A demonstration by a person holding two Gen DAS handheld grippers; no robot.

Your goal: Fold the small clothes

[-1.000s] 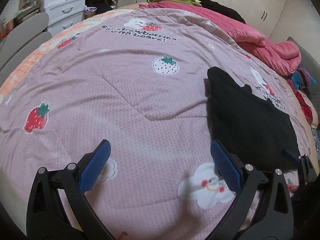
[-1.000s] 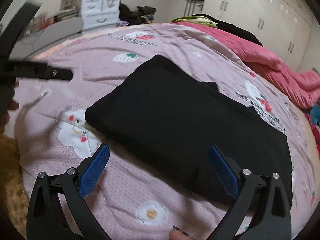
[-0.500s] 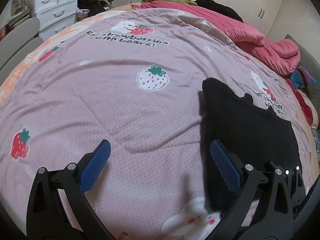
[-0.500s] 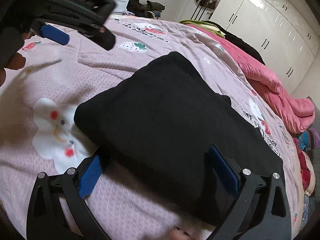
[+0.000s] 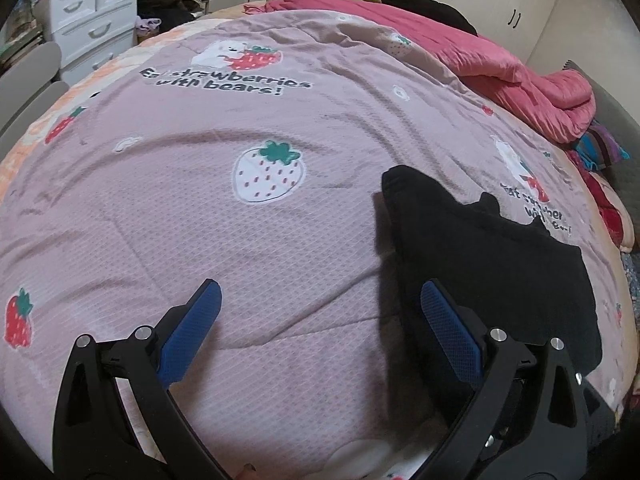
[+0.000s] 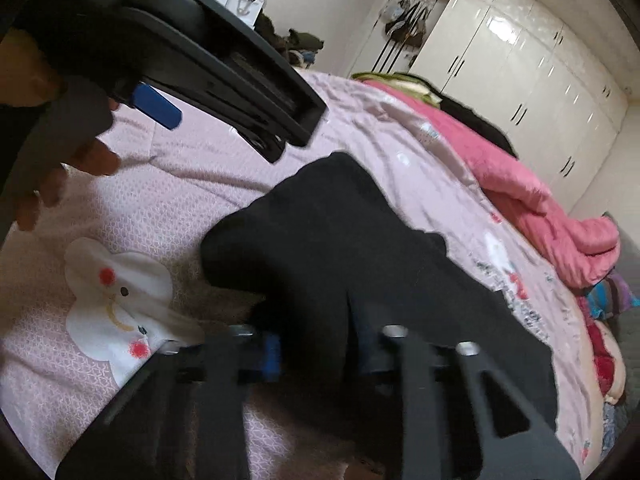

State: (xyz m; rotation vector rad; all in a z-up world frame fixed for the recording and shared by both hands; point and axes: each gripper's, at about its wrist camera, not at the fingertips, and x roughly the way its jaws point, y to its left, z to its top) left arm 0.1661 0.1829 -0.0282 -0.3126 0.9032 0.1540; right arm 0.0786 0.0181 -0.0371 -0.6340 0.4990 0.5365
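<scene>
A folded black garment point(image 5: 488, 264) lies on the pink strawberry quilt point(image 5: 248, 240), to the right in the left wrist view. My left gripper point(image 5: 320, 312) is open and empty, low over the quilt, its right finger next to the garment's left edge. In the right wrist view the black garment point(image 6: 340, 240) fills the middle, and my right gripper point(image 6: 316, 352) has its blue pads closed on the garment's near edge. The left gripper also shows in the right wrist view point(image 6: 224, 72), above and left of the garment.
A bunched pink blanket point(image 5: 520, 76) lies along the far right of the bed. White drawers point(image 5: 92, 28) stand at the far left. White wardrobes point(image 6: 540, 92) line the wall behind. Coloured clothes point(image 5: 600, 152) sit at the bed's right edge.
My right gripper moved onto the garment's near edge and closed on it. My left gripper shifted forward and right, toward the garment's left edge, and stayed open.
</scene>
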